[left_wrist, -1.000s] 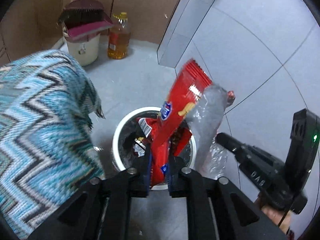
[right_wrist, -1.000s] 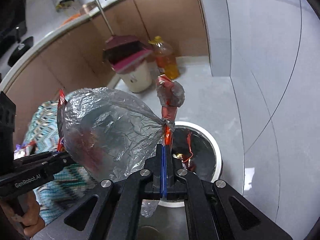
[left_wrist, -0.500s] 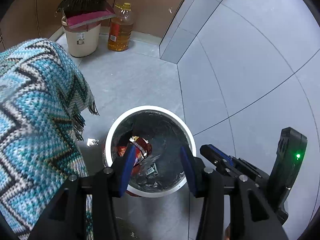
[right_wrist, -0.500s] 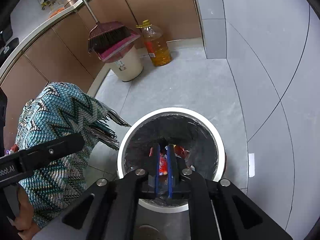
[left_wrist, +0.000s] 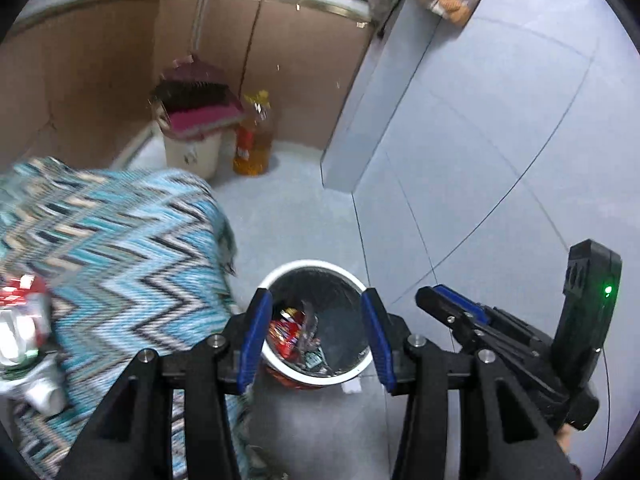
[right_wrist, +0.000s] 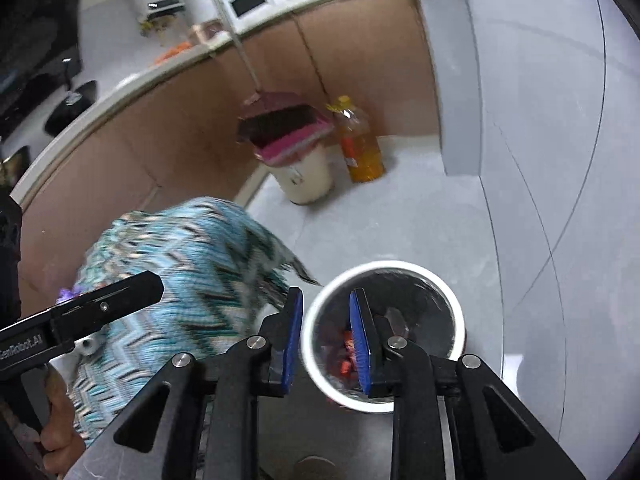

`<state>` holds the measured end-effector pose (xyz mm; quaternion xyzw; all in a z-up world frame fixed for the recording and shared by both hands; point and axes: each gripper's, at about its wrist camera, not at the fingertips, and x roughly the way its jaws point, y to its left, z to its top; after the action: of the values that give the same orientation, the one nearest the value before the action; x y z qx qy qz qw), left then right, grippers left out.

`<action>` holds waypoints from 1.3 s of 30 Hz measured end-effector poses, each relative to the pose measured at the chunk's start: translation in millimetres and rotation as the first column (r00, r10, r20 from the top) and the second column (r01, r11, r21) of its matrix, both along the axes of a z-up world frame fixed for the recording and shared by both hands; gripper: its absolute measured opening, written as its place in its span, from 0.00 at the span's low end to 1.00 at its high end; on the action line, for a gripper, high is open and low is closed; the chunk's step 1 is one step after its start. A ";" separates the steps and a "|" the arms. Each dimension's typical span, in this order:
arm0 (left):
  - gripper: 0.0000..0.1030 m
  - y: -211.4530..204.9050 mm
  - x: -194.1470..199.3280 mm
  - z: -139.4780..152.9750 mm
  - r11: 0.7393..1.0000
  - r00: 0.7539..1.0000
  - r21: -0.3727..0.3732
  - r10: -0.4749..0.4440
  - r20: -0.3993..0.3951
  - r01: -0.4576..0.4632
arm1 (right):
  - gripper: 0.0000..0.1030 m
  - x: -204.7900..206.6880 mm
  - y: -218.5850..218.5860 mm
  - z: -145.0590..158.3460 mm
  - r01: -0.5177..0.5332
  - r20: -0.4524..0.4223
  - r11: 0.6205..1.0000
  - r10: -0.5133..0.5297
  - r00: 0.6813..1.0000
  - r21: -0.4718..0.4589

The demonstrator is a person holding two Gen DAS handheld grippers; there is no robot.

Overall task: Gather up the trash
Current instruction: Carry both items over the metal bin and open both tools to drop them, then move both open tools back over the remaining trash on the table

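A white-rimmed trash bin [left_wrist: 316, 266] with a black liner stands on the grey floor below both grippers. Red snack wrappers [left_wrist: 286, 330] and crumpled plastic lie inside it. My left gripper [left_wrist: 316, 300] hangs open above the bin with nothing between its blue pads. To its right is my right gripper [left_wrist: 430, 294]. In the right wrist view my right gripper [right_wrist: 326, 296] is over the bin's rim [right_wrist: 384, 266]; its jaws are opening and hold nothing. Red trash [right_wrist: 346, 352] shows in the bin. My left gripper [right_wrist: 154, 284] reaches in from the left.
A blue zigzag cloth [left_wrist: 120, 248] covers a surface left of the bin, with cans [left_wrist: 20, 320] at its edge. A cream bucket [left_wrist: 192, 152] with a broom and dustpan [left_wrist: 200, 104] and an oil bottle [left_wrist: 254, 144] stand by the brown cabinets. Grey wall panels rise on the right.
The red snack bag and the clear plastic bag have left both grippers and dropped into the bin. Both grippers opened and rose away from it.
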<state>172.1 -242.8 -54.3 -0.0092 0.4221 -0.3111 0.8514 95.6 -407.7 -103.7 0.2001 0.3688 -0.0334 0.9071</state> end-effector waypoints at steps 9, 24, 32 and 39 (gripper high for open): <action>0.43 87.5 -60.1 65.0 0.997 0.984 -0.038 0.068 0.164 -0.063 | 0.39 -45.0 62.0 85.1 -0.109 0.151 0.993 0.113 0.982 -0.038; 0.43 261.2 -158.4 127.3 0.956 0.900 -0.060 0.290 0.324 -0.286 | 0.48 -123.0 154.3 177.7 -0.261 0.293 0.960 0.281 0.914 -0.106; 0.44 355.5 -185.4 122.6 0.905 0.851 -0.076 0.421 0.316 -0.419 | 0.53 -134.2 205.0 188.0 -0.361 0.308 0.925 0.379 0.873 -0.117; 0.62 387.7 -161.8 84.2 0.876 0.841 -0.043 0.473 0.263 -0.480 | 0.58 -99.1 231.5 163.8 -0.443 0.253 0.896 0.437 0.863 -0.035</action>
<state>10.3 144.9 29.9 -0.0615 0.2928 -0.0831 0.9506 -3.6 -176.2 60.1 0.1242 0.2858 0.2047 0.9279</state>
